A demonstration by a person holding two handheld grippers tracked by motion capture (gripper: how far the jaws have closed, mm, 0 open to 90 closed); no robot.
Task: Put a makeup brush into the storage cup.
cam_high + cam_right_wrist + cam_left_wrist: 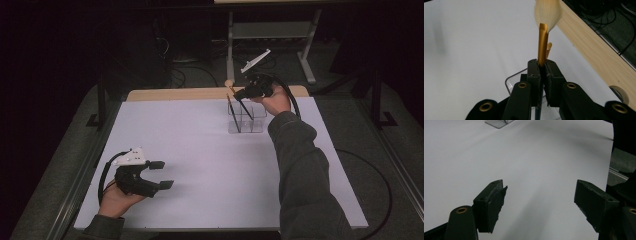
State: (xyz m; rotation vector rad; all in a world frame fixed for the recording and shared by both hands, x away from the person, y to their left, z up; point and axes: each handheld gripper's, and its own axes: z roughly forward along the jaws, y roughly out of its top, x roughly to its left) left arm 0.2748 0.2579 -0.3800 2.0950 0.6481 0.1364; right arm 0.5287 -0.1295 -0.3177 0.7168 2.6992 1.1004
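Right gripper (pixel 543 65): pinching the gold ferrule of a brush (pixel 543 42), jaws pressing tight just below the pale bristles, above a clear holder (pixel 246 120) near the table's far edge.
Brush: angling into the holder, handle end already inside by the look of the high view; a second brush (pixel 233 111) is leaning in the next compartment.
Left gripper (pixel 161 174): resting near the front-left of the white table (pixel 210 165), jaws spread wide, holding nothing.
Risk, tipping: the holder is looking light and nobody is steadying it; a sideways push from the handle is likely to slide or topple it.
Risk, neighbour: the other brush is standing close, so a tilted descent is likely to knock it.
Risk, grip: the ferrule is smooth and narrow; the brush may be pivoting between the pads.
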